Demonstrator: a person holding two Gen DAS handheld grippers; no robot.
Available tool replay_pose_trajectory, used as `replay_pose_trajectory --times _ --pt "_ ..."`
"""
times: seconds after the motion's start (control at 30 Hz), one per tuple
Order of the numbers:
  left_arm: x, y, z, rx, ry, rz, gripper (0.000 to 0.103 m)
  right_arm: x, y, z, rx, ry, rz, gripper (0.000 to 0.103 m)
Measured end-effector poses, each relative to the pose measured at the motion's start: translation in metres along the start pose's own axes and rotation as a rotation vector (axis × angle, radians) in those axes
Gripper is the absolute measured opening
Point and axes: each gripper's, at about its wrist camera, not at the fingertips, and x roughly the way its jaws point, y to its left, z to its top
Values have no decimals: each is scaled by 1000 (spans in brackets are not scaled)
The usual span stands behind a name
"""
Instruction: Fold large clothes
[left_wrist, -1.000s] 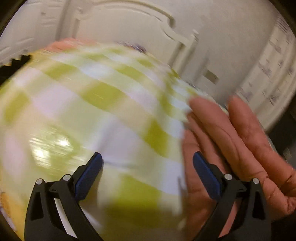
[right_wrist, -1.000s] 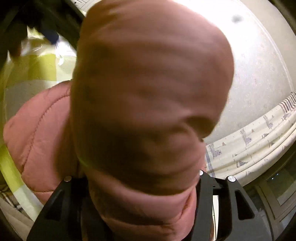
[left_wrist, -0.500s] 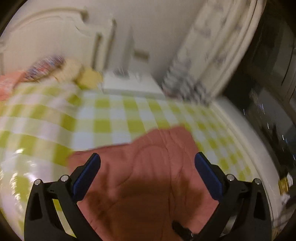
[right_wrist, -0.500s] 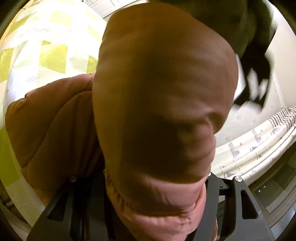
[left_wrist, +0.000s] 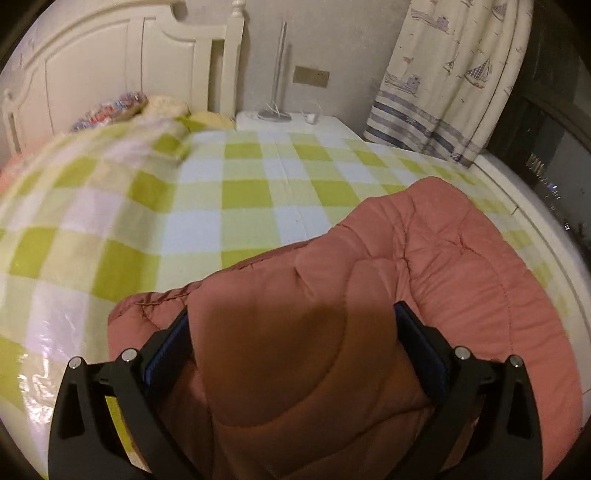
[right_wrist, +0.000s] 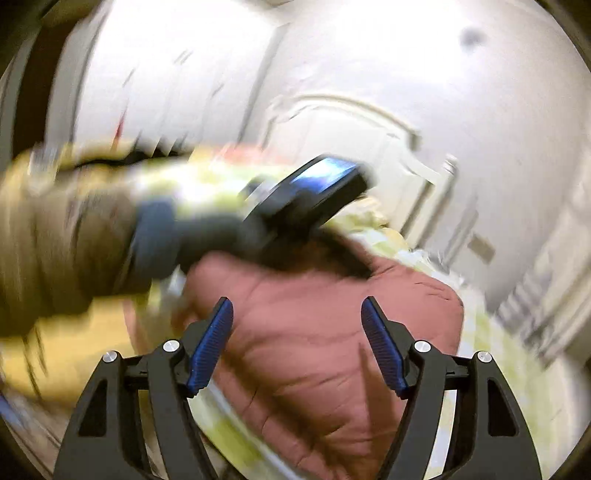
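A pink quilted puffer jacket (left_wrist: 461, 280) lies on a bed with a green-and-white checked cover (left_wrist: 207, 206). A thick fold of it bulges up between the two fingers of my left gripper (left_wrist: 291, 325), which stand wide apart with the fold between them; they do not look closed on it. In the right wrist view the jacket (right_wrist: 317, 332) lies below my right gripper (right_wrist: 297, 321), which is open and empty above it. The left gripper's body and the person's sleeve (right_wrist: 74, 236) cross that view, blurred.
A white headboard (left_wrist: 110, 66) and pillows (left_wrist: 147, 107) are at the far left. A white nightstand (left_wrist: 295, 122) with a lamp stands behind the bed. A sailboat-print curtain (left_wrist: 450, 74) hangs at the right, with a dark window beside it.
My right gripper has let go of the jacket fold, opened and pulled back. My left gripper has swung over the jacket, and a fold now sits between its fingers.
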Motion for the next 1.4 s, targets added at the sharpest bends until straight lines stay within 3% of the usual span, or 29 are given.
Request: replay_pose_trajectory --times 0.1,0.17,0.2,0.23,0.27,0.3,0.37,0.5,0.6,0.67,0.7,0.77,0.87,0.97,1.07,1.13,1.2,1.23,1.3,1.4 --pt "-6 -4 4 17 -29 46 101 14 -44 7 231 -3 -29 70" --pt "-9 -8 9 33 -29 78 101 43 -31 9 261 68 -39 70" --pt "-12 -10 12 48 -20 95 101 67 -13 3 226 154 2 71" --pt "-21 -14 17 81 -12 139 101 78 5 -2 156 199 -17 71" --pt "-28 -18 21 95 -9 171 101 89 35 -7 -14 208 -108 71" --pt "-40 -20 26 92 -11 201 101 89 50 -15 -107 199 -147 71" --pt "-71 -24 39 40 -44 214 101 90 47 -19 -124 206 -138 71" --pt "-106 -46 52 16 -120 152 101 93 35 -23 -102 186 -124 71" --pt "-78 -56 44 35 -119 183 101 96 41 -18 -107 166 -139 71" --pt "-20 -44 21 19 -22 277 101 77 67 -7 -115 156 -138 71" --pt "-4 -35 13 -16 -3 241 101 79 72 -9 -145 158 -121 71" --pt "-15 -20 14 -100 -21 189 101 86 80 -1 -204 169 -117 71" --pt "-19 -22 13 -76 -31 214 101 59 56 7 -147 137 5 66" --pt "-26 -24 12 -82 -69 235 101 21 12 26 -32 12 -93 66" --pt "-31 -29 9 -73 -91 258 101 4 -32 32 134 -70 -104 66" --pt "-30 -29 7 -73 -100 262 101 15 -40 24 174 -27 -88 67" --pt "-30 -28 7 -75 -99 258 101 49 -35 5 154 127 -23 69" --pt "-31 -29 6 -74 -106 252 101 66 -28 -12 108 183 -42 70" --pt "-31 -30 5 -68 -114 261 101 60 -24 -14 105 135 -51 71" --pt "-32 -31 4 -70 -120 273 101 55 -37 3 122 161 -30 70"
